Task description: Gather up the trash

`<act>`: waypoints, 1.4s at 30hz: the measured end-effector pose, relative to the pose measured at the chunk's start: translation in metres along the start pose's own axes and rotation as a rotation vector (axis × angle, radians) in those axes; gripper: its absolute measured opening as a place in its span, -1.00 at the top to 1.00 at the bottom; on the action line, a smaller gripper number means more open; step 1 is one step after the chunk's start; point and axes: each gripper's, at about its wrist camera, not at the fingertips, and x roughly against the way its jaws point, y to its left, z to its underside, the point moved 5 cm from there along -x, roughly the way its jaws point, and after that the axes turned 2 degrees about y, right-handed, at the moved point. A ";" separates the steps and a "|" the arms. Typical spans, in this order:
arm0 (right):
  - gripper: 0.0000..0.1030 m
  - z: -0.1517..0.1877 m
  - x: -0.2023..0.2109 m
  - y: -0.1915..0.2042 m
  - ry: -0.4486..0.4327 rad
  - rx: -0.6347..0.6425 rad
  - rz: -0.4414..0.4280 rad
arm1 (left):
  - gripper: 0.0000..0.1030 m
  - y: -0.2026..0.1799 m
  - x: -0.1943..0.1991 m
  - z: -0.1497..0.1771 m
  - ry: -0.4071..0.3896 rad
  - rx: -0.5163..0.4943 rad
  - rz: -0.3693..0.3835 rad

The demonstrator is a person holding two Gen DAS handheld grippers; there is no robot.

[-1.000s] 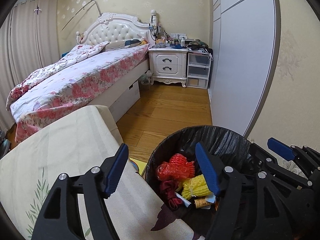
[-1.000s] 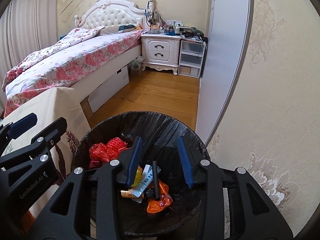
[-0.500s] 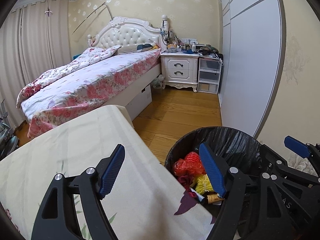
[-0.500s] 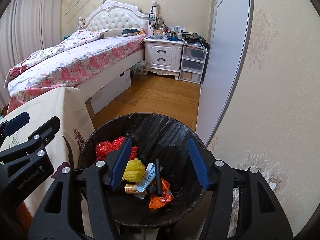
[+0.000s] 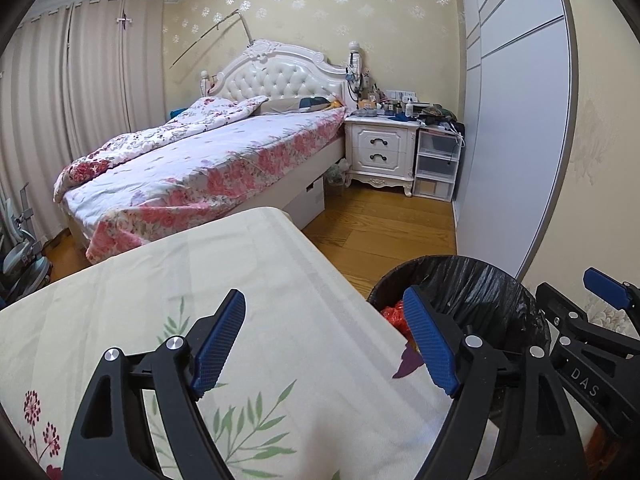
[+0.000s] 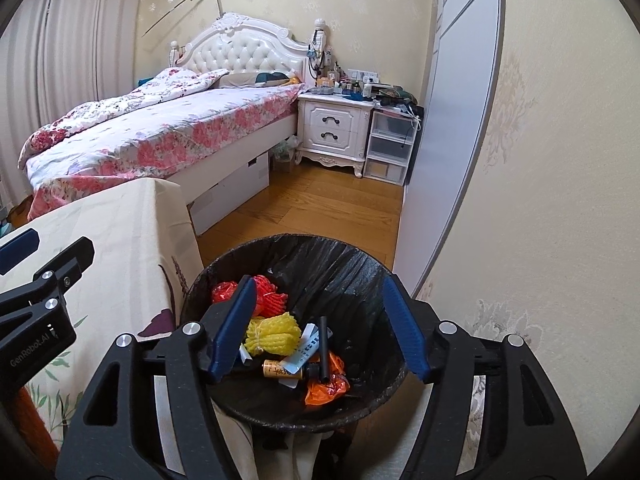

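Both sets of fingers released, just been opening, nothing between: right gripper [image 6: 320, 328] over bin [image 6: 360, 264], left gripper [image 5: 332, 344] over bench [image 5: 160, 300]. Risk: snagging liner, tipping bin.

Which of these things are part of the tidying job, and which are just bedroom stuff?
Part of the job:
- black-lined bin
- yellow foam net inside it
- red foam net inside it
- orange wrapper inside it
- right tool, open, empty

Just lying about:
- bed
- nightstand
- plastic drawers
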 end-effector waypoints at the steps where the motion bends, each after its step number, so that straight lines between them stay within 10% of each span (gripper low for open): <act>1: -0.26 0.001 0.003 0.000 -0.002 0.002 -0.002 | -0.53 0.002 0.003 0.001 -0.003 0.004 -0.002; 42: -0.27 0.006 0.040 0.014 -0.046 0.015 -0.022 | -0.56 0.023 0.037 0.012 -0.029 0.044 -0.017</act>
